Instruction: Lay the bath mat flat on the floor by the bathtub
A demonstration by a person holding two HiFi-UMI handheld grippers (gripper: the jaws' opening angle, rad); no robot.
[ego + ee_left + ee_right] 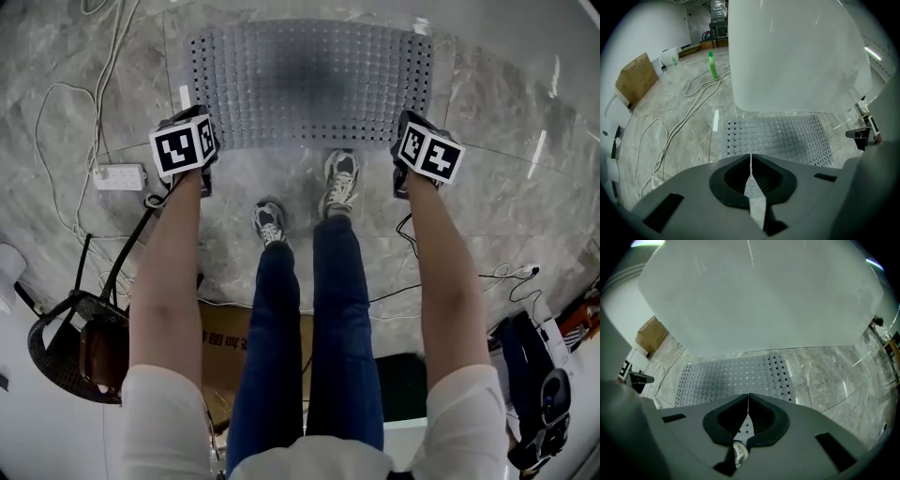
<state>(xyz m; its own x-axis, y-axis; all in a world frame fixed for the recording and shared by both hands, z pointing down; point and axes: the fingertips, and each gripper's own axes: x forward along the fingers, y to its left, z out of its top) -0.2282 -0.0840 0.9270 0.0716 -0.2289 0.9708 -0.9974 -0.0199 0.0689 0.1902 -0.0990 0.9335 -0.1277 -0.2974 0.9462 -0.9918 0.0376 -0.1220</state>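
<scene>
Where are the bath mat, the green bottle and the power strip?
bath mat (309, 84), head view, middle of its perforated surface.
green bottle (713, 66), left gripper view, its body.
power strip (120, 177), head view, middle of its white casing.

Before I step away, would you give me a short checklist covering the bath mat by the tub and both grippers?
1. The grey perforated bath mat lies flat, no folds or curled corners: ok.
2. The mat sits right beside the white bathtub: ok.
3. The left gripper is shut with nothing between its jaws: ok.
4. The right gripper is shut and empty too: ok.
5. The forward grey sneaker is off the mat: it stands at the near edge, cannot tell.
6. The white power strip lies apart from the mat: ok.
</scene>
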